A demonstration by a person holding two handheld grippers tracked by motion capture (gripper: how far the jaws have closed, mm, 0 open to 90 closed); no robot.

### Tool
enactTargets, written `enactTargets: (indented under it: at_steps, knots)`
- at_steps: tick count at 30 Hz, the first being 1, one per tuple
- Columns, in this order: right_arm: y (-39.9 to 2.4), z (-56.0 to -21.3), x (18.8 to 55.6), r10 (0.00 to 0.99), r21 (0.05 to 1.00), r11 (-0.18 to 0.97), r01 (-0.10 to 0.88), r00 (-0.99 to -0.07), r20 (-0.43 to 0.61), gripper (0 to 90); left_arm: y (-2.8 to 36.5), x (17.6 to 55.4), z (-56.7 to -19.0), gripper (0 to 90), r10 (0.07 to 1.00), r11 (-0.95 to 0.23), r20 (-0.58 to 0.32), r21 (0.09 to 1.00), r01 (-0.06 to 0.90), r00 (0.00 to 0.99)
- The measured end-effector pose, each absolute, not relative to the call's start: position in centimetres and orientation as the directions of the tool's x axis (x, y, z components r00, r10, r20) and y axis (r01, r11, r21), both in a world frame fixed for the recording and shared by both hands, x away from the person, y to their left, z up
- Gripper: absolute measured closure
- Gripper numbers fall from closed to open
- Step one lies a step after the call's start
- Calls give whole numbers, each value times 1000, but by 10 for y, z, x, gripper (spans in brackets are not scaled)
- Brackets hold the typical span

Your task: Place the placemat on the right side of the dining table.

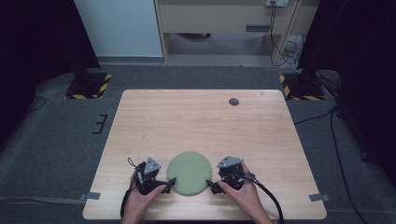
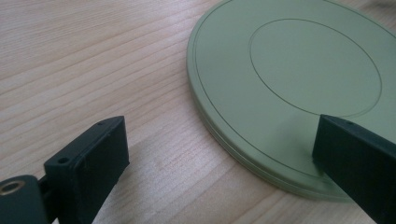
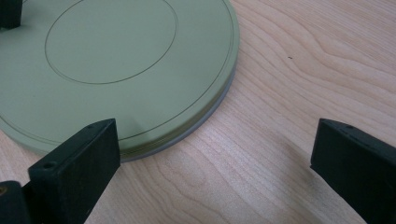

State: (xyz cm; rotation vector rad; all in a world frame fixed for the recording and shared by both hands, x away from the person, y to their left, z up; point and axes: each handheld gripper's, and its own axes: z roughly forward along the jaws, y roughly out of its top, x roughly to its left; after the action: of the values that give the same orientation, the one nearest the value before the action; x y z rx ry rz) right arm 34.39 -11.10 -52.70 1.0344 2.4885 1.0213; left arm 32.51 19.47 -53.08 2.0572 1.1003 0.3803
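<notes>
**One green disc, two grippers, both released**

Here, low in the centre of the high view, one round green disc (image 1: 187,173) lies flat on the wooden table (image 1: 201,121). Two grippers flank it: the left gripper (image 1: 164,185) at its lower left, the right gripper (image 1: 213,185) at its lower right. Each has its two black jaws spread wide, grasping nothing; one jaw of each hangs over the disc's rim, the other over bare wood. One small dark round spot (image 1: 234,101) sits towards the table's upper right.
</notes>
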Motion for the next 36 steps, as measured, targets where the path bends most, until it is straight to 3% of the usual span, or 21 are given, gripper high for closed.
enactTargets:
  at_steps: [6,11,36]
  knots:
    - [-111,-527,344,704,692,500,521,-710,26,13,201,321,-526,39,817,-345,-66,740,578,573]
    - [-111,-527,344,701,690,507,516,-713,19,15,218,322,-528,40,822,-321,-106,725,609,560]
    - [-111,-528,345,736,702,479,527,-677,6,22,210,325,-531,26,844,-330,-61,724,606,533]
